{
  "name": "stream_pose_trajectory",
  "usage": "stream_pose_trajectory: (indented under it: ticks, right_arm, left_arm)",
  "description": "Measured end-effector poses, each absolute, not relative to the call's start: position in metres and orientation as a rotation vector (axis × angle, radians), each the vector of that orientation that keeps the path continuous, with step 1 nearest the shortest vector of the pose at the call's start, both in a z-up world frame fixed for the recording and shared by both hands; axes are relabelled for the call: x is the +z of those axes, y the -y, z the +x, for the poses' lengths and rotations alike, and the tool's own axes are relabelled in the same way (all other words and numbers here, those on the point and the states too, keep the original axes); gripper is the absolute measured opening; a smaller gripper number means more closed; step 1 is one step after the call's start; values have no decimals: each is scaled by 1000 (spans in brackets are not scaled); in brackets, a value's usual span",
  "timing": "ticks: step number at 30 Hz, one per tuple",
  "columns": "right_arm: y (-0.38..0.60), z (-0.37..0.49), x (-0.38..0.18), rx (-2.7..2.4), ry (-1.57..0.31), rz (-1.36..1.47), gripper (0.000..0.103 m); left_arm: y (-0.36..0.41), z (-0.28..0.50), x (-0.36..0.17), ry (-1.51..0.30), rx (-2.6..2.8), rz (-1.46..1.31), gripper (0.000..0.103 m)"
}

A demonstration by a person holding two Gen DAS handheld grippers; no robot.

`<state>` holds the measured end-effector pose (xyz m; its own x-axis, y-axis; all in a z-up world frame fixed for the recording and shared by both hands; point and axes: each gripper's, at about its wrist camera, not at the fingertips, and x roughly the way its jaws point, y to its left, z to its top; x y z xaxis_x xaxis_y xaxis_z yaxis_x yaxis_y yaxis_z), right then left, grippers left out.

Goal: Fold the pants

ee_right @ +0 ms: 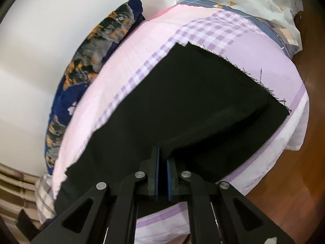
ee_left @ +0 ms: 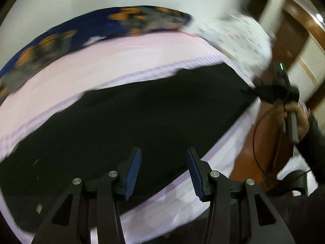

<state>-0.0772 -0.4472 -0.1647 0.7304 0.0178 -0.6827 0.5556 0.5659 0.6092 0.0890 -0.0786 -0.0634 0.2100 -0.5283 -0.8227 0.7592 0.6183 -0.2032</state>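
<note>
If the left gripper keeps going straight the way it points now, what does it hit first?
Most likely the black pants spread on the bed: the open left gripper has nothing between its fingers, only that dark cloth ahead. Depth is unclear.

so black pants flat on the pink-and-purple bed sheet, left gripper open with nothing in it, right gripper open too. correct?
Not quite: the right gripper is shut on the black pants, pinching a fold of the cloth, as the right wrist view shows. The rest holds: pants on the pink-and-purple bed sheet, left gripper open with nothing in it.
</note>
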Motion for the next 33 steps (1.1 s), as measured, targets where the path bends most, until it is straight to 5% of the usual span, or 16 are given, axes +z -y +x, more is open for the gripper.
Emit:
stream_pose_trajectory:
  ticks: [13,16,19,33]
  right_arm:
    - [447,-75,-124,-271,-613,942,6]
    - [447,-79,-126,-266,-607,948,6]
    - [448,-83,-136,-264,-613,960,8]
    - [495,-122,-192,-420,-568,1126,17]
  left_arm:
    - [206,71,-92,-1002,-1014,407,46]
    - [220,71,-97,-1003,-1022,407,15]
    - [230,70,-104,-1018,-1007,420,8]
    - [228,65,-111,-1037,-988,399,7]
